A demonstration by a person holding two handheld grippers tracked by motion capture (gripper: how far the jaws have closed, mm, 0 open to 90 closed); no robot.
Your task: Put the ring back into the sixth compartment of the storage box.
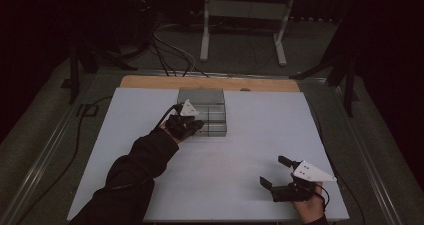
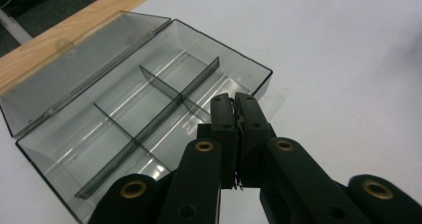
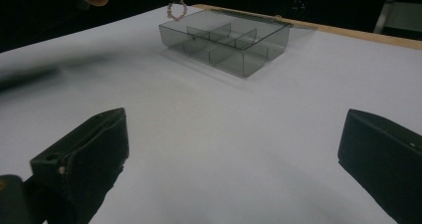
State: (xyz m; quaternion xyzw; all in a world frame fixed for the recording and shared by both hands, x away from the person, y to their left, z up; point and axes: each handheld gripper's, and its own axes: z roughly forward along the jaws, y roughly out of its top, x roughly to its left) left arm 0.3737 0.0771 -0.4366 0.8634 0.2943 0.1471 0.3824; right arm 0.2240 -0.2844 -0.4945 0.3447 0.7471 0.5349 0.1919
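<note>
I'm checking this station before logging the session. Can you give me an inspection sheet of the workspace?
Surface: white board on a wooden table, bare apart from the box.
Job's things: clear divided box, lid open, compartments look empty; small pinkish ring hanging over the box's edge.
Clutter: nothing seen.
Grippers: left gripper shut on the ring, above the box; right gripper open, resting near the board's front right corner.
Cables: several on the floor behind the table; one along the left.
Surroundings: dark room, white frame behind.
</note>
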